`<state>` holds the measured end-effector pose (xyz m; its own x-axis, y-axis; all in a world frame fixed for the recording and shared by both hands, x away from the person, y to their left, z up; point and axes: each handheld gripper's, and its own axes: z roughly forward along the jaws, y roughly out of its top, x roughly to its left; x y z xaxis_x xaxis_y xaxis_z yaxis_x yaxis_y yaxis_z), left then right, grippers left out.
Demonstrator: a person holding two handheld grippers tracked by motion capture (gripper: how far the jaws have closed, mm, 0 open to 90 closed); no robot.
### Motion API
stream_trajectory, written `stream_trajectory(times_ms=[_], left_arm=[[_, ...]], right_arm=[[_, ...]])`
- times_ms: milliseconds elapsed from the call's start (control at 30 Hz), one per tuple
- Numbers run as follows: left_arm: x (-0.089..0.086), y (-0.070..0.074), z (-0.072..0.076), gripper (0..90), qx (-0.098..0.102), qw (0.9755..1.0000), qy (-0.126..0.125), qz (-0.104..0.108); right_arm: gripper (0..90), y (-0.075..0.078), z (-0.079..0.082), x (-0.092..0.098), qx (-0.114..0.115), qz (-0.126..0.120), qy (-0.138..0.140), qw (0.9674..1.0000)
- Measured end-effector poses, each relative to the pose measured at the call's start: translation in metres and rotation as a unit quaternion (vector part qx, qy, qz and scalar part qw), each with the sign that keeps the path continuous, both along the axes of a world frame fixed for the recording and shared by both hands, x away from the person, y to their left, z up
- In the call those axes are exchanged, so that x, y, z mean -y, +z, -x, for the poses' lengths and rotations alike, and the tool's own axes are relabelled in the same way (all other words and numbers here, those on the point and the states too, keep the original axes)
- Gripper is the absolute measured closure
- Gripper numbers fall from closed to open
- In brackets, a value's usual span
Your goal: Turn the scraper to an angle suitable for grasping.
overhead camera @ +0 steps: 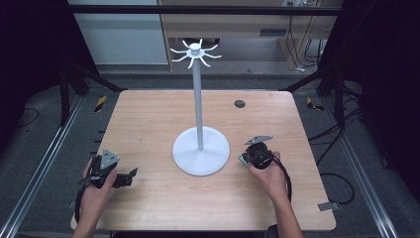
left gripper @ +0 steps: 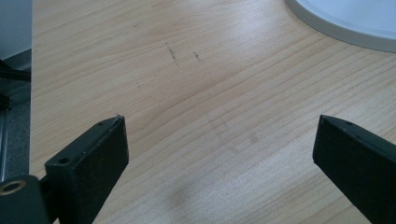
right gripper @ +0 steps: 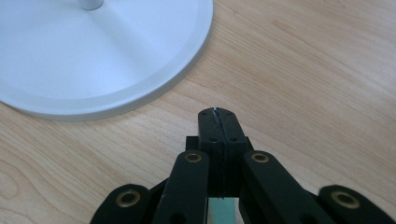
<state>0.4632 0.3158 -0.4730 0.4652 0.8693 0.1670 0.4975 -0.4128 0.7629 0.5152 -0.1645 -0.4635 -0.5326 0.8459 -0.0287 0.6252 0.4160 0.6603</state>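
Stand base (right gripper: 93,56) lies just ahead-left of closed right gripper (right gripper: 218,114).

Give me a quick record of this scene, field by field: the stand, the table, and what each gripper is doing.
stand: white stand, round base, upright pole, hooked arms on top
table: wooden table, stand near its middle
left gripper: left gripper, jaws wide open, nothing between them
right gripper: right gripper, jaws shut, nothing held, just short of the base

Light wood table (overhead camera: 148,129); white stand (overhead camera: 200,151) on it, roughly central.
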Motion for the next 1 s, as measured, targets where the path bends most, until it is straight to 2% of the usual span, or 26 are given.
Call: stream_trajectory(times_ms=[133,267,433,533,867,1000], left_arm=[[-0.002,0.000,0.001,3.2,0.000,1.0000,0.003,0.002],[-0.003,0.000,0.002,3.3,0.000,1.0000,0.004,0.003],[-0.002,0.000,0.001,3.3,0.000,1.0000,0.003,0.003],[-0.002,0.000,0.001,3.3,-0.001,1.0000,0.002,0.003],[-0.003,0.000,0.001,3.3,0.001,1.0000,0.005,0.004],[-0.002,0.000,0.002,3.3,0.000,1.0000,0.003,0.002]], right_arm=[[90.0,0.005,-0.001,-0.003,-0.004,0.005,0.003,1.0000],[89.6,0.015,-0.003,-0.006,-0.007,0.028,0.001,0.9996],[89.6,0.019,-0.005,-0.006,-0.016,0.036,0.005,0.9992],[89.5,0.020,-0.005,-0.006,-0.020,0.030,0.009,0.9993],[89.2,0.030,-0.005,-0.001,-0.030,0.046,0.013,0.9984],[85.8,0.035,-0.007,-0.002,-0.037,0.053,0.012,0.9978]])
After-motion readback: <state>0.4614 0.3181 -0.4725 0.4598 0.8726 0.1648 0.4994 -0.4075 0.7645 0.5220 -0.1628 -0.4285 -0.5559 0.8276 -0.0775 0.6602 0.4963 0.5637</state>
